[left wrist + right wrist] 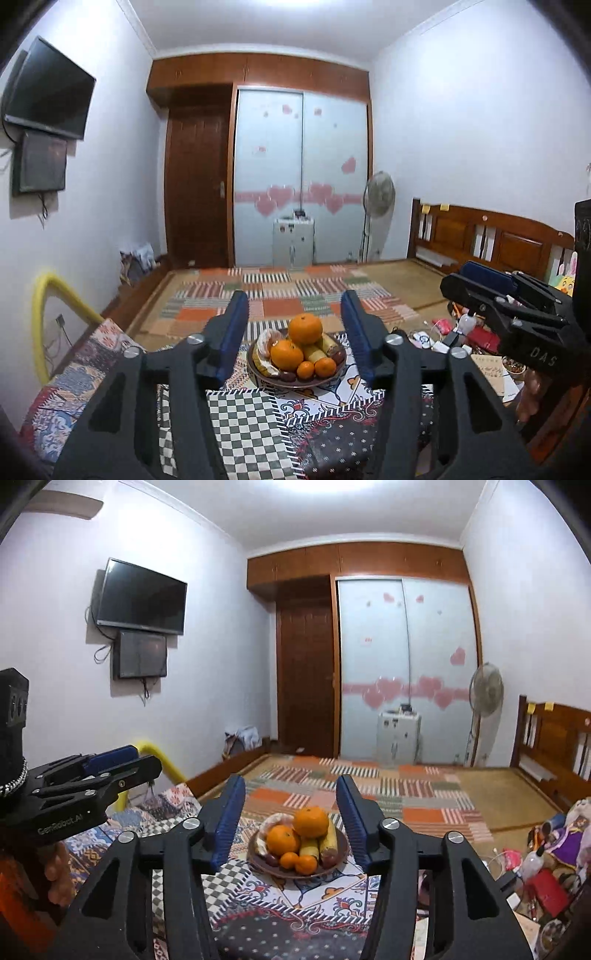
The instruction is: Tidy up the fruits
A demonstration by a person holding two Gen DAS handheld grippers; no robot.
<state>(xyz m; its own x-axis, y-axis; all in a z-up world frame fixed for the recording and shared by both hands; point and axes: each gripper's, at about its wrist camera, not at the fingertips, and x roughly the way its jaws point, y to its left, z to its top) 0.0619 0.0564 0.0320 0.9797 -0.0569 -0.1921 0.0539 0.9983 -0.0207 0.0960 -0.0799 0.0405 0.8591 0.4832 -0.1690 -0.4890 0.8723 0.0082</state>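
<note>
A brown plate (334,371) (341,862) on a patterned cloth holds a pile of fruit: a big orange (305,328) (311,821) on top, another orange (286,354) (283,840), small tangerines (325,366) (306,864), bananas (314,352) (328,836), a peeled citrus (266,343) and dark dates (287,376). My left gripper (293,334) is open and empty, short of the plate. My right gripper (290,818) is open and empty, also short of it. Each gripper shows at the edge of the other's view (491,291) (110,762).
The patchwork cloth (258,424) (295,904) covers the surface under the plate. Cluttered small items (458,332) (543,867) lie to the right. A bed with a striped blanket (295,295), a fan (378,194), a wardrobe and a wall TV (142,596) stand beyond.
</note>
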